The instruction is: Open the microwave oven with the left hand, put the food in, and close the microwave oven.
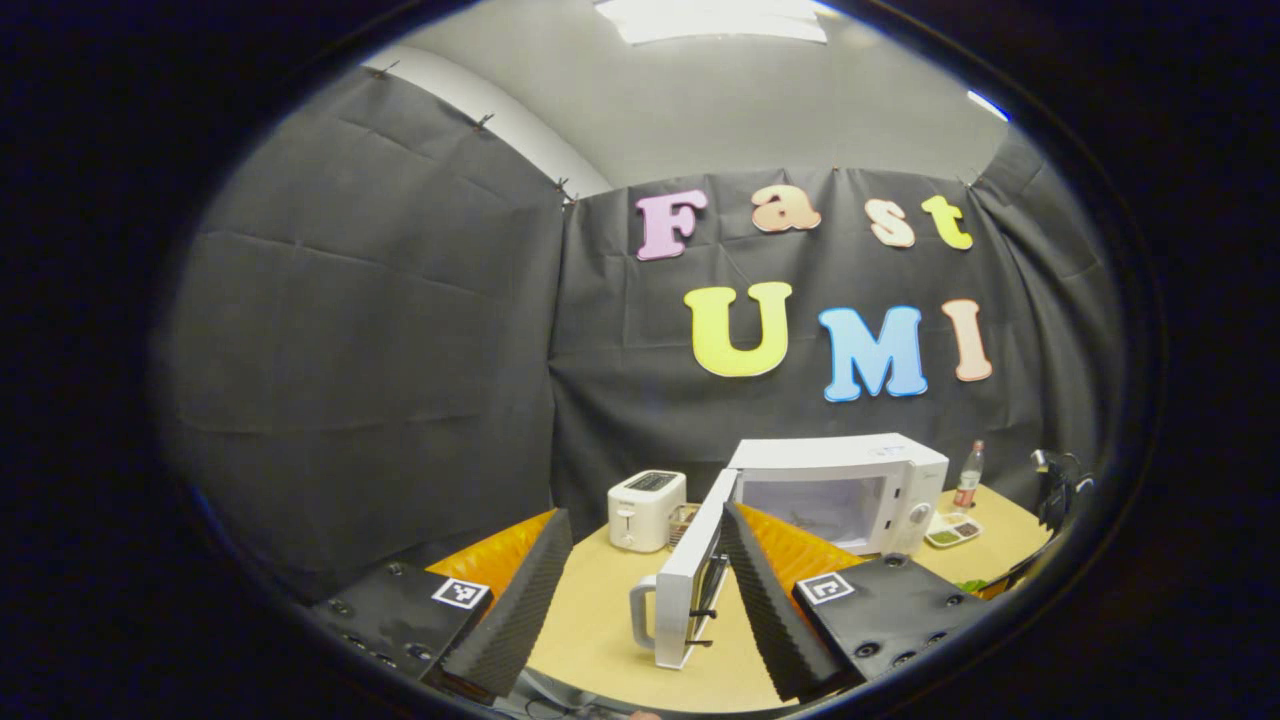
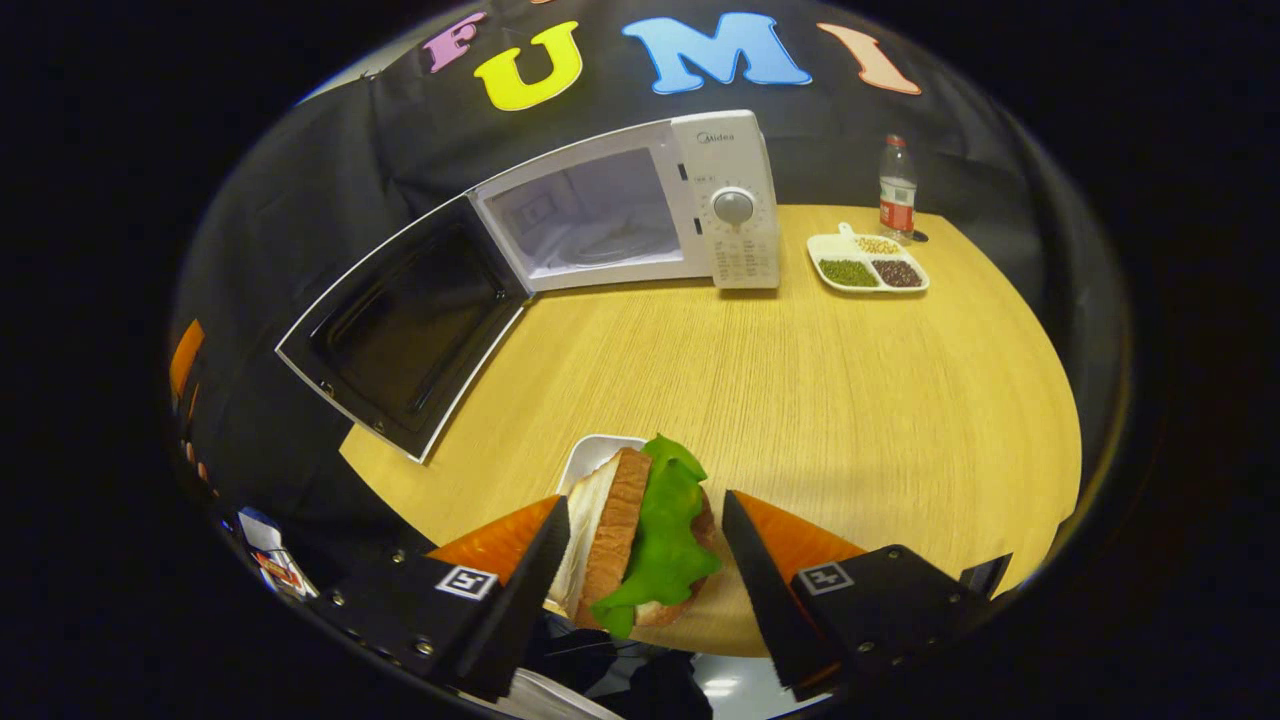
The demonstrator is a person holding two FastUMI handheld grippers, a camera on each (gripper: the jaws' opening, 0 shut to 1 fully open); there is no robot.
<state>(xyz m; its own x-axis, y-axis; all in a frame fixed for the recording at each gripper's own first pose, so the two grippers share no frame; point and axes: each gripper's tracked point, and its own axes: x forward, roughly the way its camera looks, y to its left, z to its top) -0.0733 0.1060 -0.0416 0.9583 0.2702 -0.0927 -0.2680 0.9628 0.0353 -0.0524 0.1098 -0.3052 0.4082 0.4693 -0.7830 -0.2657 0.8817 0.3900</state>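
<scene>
At the bottom centre of the right gripper view, the sandwich (image 2: pixel 640 545) sits between the right gripper (image 2: pixel 645 560), whose jaws stand wide on either side without visibly pressing it. It looks light and soft: bread slices with loose green lettuce (image 2: pixel 665 540) that could slip out, so a gentle hold across the crusts seems wisest. A white tray (image 2: pixel 590 455) lies under it on the surface (image 2: pixel 800 400). In the upper part, the microwave (image 2: pixel 730 200) stands with its door (image 2: pixel 400 325) swung open. The left gripper (image 1: pixel 645 590) hangs empty, jaws wide, before the door's edge.
</scene>
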